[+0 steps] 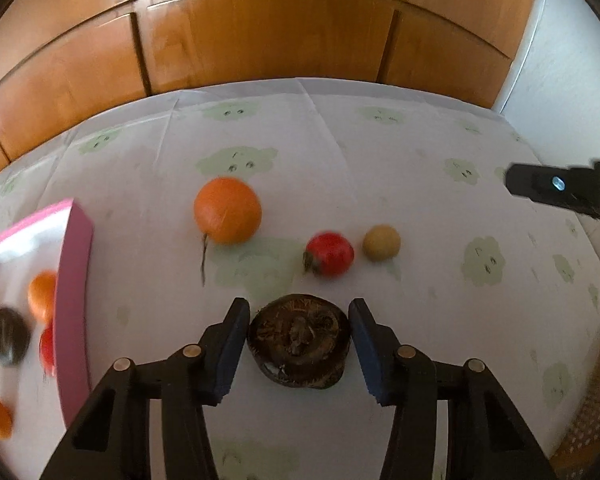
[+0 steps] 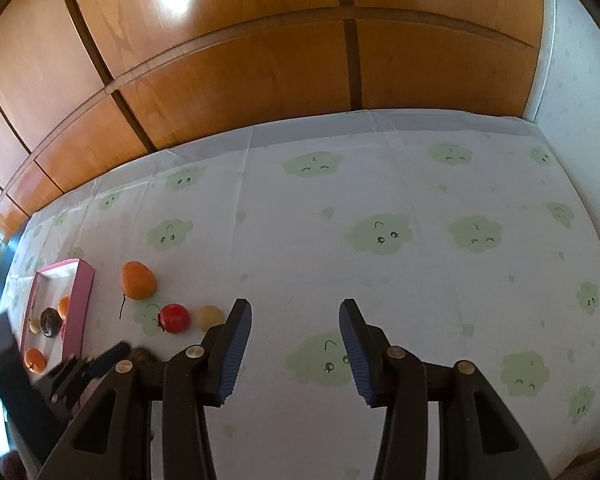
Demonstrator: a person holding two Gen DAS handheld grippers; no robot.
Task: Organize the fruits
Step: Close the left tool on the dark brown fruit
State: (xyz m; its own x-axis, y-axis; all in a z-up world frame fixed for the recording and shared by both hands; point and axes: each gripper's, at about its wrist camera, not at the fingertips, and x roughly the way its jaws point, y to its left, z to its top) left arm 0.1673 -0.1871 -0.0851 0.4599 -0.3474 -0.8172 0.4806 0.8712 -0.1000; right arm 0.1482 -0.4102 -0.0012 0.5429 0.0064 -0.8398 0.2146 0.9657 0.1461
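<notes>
— Fingers on the left gripper (image 1: 298, 344)?
— Spread to either side of a dark brown fruit (image 1: 299, 340) on the tablecloth (image 1: 380, 140); the left pad looks just against it, the right shows a thin gap.
— And the right gripper (image 2: 296, 354)?
— Apart, nothing between, over bare cloth.
— Other fruit?
— An orange one (image 1: 227, 210), a red one (image 1: 329, 254) and a tan ball (image 1: 381, 242) lie beyond; more sit in the pink box (image 1: 74, 280) at left.
</notes>
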